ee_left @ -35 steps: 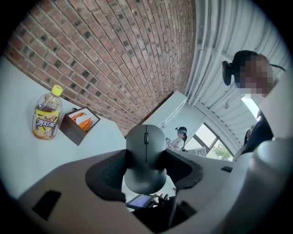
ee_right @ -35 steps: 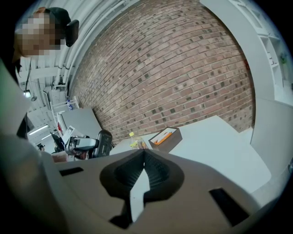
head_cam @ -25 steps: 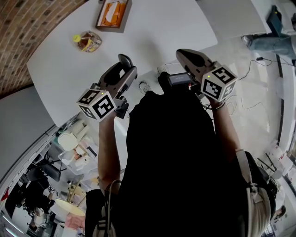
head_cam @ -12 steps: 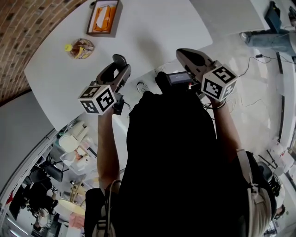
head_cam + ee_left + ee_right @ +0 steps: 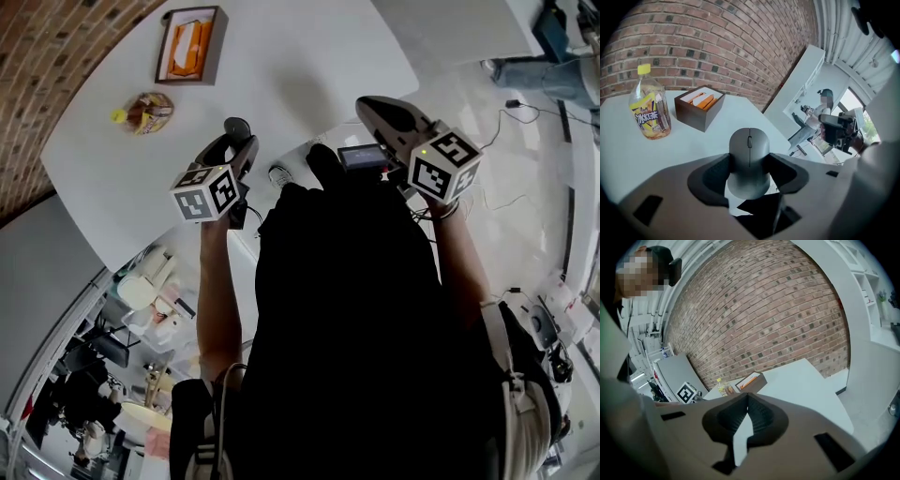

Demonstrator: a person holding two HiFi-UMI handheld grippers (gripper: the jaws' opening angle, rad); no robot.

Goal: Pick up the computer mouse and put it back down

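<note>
The left hand-held gripper (image 5: 749, 163) pinches the grey computer mouse (image 5: 749, 146) — drink bottle (image 5: 648, 112) at its ten o'clock; the right hand-held gripper (image 5: 746, 400) — pressed together.

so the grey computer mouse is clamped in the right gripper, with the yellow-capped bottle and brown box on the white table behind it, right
Not quite: the grey computer mouse is clamped in the left gripper, not the right, as the left gripper view shows; the right gripper is shut on nothing. The yellow-capped bottle and brown box do stand on the white table behind it.
</note>
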